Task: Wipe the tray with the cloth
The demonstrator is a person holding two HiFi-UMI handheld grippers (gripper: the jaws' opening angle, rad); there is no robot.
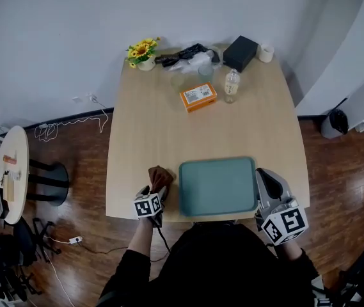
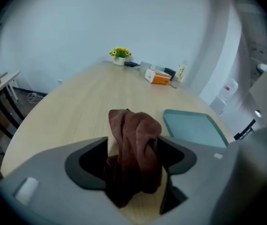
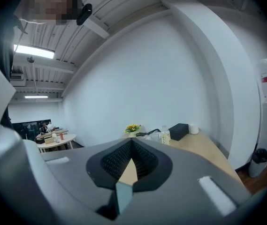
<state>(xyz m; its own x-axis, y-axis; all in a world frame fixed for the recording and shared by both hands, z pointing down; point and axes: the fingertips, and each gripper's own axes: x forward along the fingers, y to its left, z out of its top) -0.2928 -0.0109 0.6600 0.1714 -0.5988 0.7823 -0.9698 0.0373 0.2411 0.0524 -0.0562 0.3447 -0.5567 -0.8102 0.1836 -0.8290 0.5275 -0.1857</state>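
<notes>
While the tray [image 1: 217, 185] sits bare and teal at the near edge of the table [image 1: 162, 120], I count no wiping as started. In the head view the brown cloth [image 1: 161, 174] is a bunched heap on the wood just left of the tray, not on it. My left gripper [image 1: 157, 187] is tipped down onto that heap, forearm reaching in from below. My right gripper [image 1: 268, 181] rests by the tray's right edge, marker cube toward me.

On to the left gripper view. The cloth [image 2: 134, 149] stands up in folds right between my jaws, and my left gripper [image 2: 134, 144] has them spread wide around it. The right one brushes the fabric, but as I judge it nothing is squeezed yet, so the cloth rests on the table [image 2: 77, 116]. The tray [image 2: 194, 128] lies ahead and to the right, apart from the cloth.

Now the right gripper view. My right gripper [image 3: 132, 142] has its ribbed pads pressed tip to tip with nothing caught in them, and it points nearly level across the room. Through the gap under the pads I see a strip of table [image 3: 129, 172] and a teal sliver of tray [image 3: 123, 196].

Left to do, as I read it: clamp the cloth, carry it over, rub the tray.
</notes>
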